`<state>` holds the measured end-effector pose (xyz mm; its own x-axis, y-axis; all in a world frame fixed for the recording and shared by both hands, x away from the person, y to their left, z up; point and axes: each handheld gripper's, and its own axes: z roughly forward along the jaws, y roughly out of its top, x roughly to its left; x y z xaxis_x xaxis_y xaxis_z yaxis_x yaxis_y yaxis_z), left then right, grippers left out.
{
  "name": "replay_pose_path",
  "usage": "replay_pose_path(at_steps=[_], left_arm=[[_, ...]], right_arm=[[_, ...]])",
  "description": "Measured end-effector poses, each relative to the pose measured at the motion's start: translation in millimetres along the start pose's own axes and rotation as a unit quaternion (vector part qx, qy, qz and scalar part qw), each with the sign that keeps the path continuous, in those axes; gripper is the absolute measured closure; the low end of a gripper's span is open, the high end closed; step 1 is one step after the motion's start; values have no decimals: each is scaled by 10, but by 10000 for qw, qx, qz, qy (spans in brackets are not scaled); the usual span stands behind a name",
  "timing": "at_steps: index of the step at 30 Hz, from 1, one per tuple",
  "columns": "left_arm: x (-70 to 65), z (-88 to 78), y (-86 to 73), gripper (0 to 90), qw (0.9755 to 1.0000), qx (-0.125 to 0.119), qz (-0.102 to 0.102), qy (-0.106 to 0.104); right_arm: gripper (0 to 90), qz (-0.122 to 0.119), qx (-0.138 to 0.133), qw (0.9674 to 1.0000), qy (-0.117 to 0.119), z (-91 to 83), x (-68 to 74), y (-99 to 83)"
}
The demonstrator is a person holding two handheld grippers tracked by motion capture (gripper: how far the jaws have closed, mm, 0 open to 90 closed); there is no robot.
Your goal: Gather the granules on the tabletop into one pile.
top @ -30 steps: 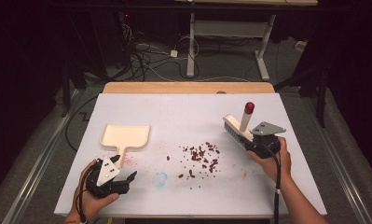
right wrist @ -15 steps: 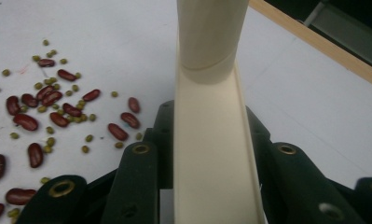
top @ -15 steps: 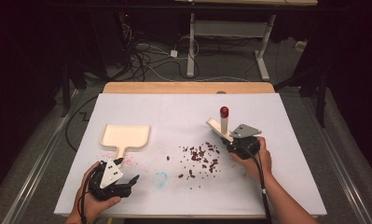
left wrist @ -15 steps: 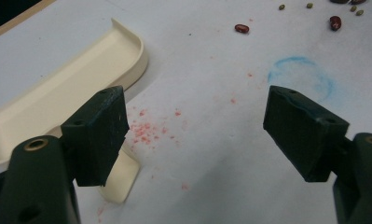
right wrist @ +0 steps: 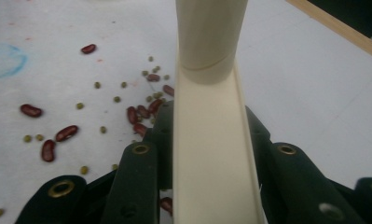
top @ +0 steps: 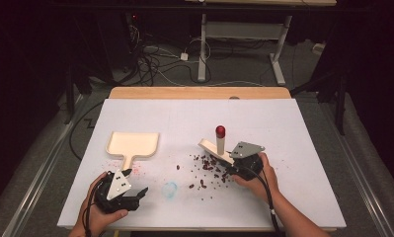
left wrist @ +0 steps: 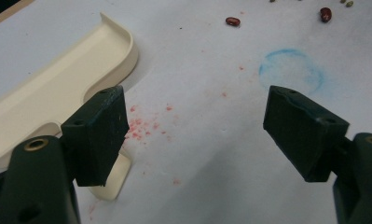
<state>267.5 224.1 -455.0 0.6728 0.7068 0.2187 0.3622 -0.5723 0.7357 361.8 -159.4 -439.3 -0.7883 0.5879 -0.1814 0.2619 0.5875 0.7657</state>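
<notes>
A cream dustpan (top: 134, 144) lies flat at the table's left, its short handle pointing toward me. My left gripper (top: 136, 181) rests just in front of that handle; in the left gripper view (left wrist: 197, 121) its jaws stand wide apart with nothing between them, and the dustpan (left wrist: 58, 88) is beside the left jaw. My right gripper (top: 230, 165) is shut on a cream brush (top: 215, 149) with a red-tipped handle (top: 220, 131) that stands up. The brush (right wrist: 209, 46) sits clamped between the right gripper (right wrist: 207, 121) jaws. Red beans and small green ones (top: 209, 168) are scattered under and left of the brush.
A blue ring mark (top: 170, 189) and faint red specks are on the white table sheet (top: 308, 148) between the two grippers. A loose bean (left wrist: 232, 21) lies beyond the left jaws. Cables and desk legs are on the floor behind the table.
My right gripper has carried the brush leftward and slightly down, from the table's right side onto the right edge of the bean scatter. The left gripper has stayed put.
</notes>
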Motion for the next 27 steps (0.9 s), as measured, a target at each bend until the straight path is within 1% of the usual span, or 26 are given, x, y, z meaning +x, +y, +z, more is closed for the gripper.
replay_pose_path(at_steps=[4, 7, 8, 9, 11, 12, 13, 14, 16, 18, 19, 20, 21, 24, 25, 26, 27], left_arm=[[-5, -7, -5, 213, 10000, 2, 11, -6], [-7, -6, -4, 212, 10000, 16, 27, -9], [-8, -5, -5, 213, 10000, 16, 24, -15], [-6, -4, -4, 212, 10000, 29, 33, -13], [0, 2, -5, 213, 10000, 45, 26, -11], [0, 2, -5, 213, 10000, 45, 26, -11], [3, 6, -7, 212, 10000, 45, 12, 0], [3, 6, -7, 212, 10000, 45, 12, 0], [8, 5, -7, 212, 10000, 42, 3, 7], [16, 2, -8, 212, 10000, 44, -9, 27], [9, 1, -13, 209, 9999, 74, -74, 17], [9, 1, -13, 209, 9999, 74, -74, 17], [17, 3, -11, 209, 10000, 53, -19, 46], [23, 7, -11, 209, 9999, 55, -19, 85], [25, 5, -10, 209, 9999, 28, -58, 82], [29, -4, -2, 209, 9999, 23, -140, 85], [29, -4, -2, 209, 9999, 23, -140, 85]], right_arm=[[674, -68, 6, 10000, 9, -12, 70, 21], [675, -129, -1, 9998, -145, -26, 67, 25], [675, -138, -37, 9996, -233, -38, 52, 27], [675, -99, -98, 9994, -301, -62, 34, 32], [675, -10, -257, 9991, -329, -141, -12, 53], [675, 13, -345, 9987, -375, -196, -27, 69], [675, 46, -436, 9984, -368, -257, -37, 86], [675, 93, -522, 9982, -283, -322, -44, 102], [675, 190, -685, 9975, -49, -453, -13, 129], [675, 220, -801, 9961, 314, -566, 73, 148], [675, 193, -819, 9954, 454, -609, 137, 154], [675, 150, -824, 9946, 608, -638, 201, 159], [675, 96, -825, 9937, 753, -653, 261, 162], [675, 60, -787, 9911, 1074, -637, 445, 180], [675, 41, -794, 9903, 1141, -620, 503, 186], [675, 76, -766, 9891, 1253, -606, 557, 192], [675, 91, -732, 9876, 1389, -585, 610, 195]])
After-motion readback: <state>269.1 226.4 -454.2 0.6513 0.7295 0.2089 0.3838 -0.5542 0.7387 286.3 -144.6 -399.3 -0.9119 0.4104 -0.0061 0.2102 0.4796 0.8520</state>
